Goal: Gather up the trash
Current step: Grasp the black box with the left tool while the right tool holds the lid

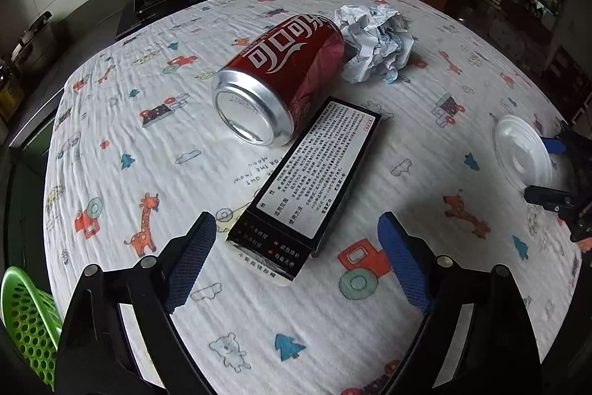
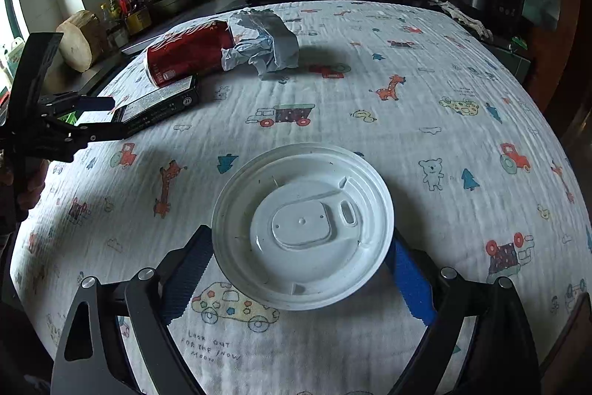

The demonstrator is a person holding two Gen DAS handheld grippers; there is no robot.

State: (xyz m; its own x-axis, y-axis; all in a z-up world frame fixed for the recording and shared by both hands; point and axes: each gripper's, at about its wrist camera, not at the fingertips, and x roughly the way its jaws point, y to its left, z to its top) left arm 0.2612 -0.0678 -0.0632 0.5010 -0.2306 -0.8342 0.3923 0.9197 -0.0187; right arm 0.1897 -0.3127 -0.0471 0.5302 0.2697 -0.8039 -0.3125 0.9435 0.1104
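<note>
While the left gripper (image 1: 296, 236) stands with jaws parted around a flat black box (image 1: 314, 173) on the cloth-covered counter (image 1: 148, 143), the right gripper (image 2: 301, 247) brackets a round white plastic lid (image 2: 301, 224); contact is unclear.

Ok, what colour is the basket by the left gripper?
Bright green perforated plastic basket, seen best in the left wrist view.

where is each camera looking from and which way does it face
Left wrist: sits on the left gripper, angled down at the box and can; shows its own blue pads.
Right wrist: sits on the right gripper, angled down at the lid between its pads; a hand shows at left.
Shared: box, can, paper, lid, and each other's gripper.
</note>
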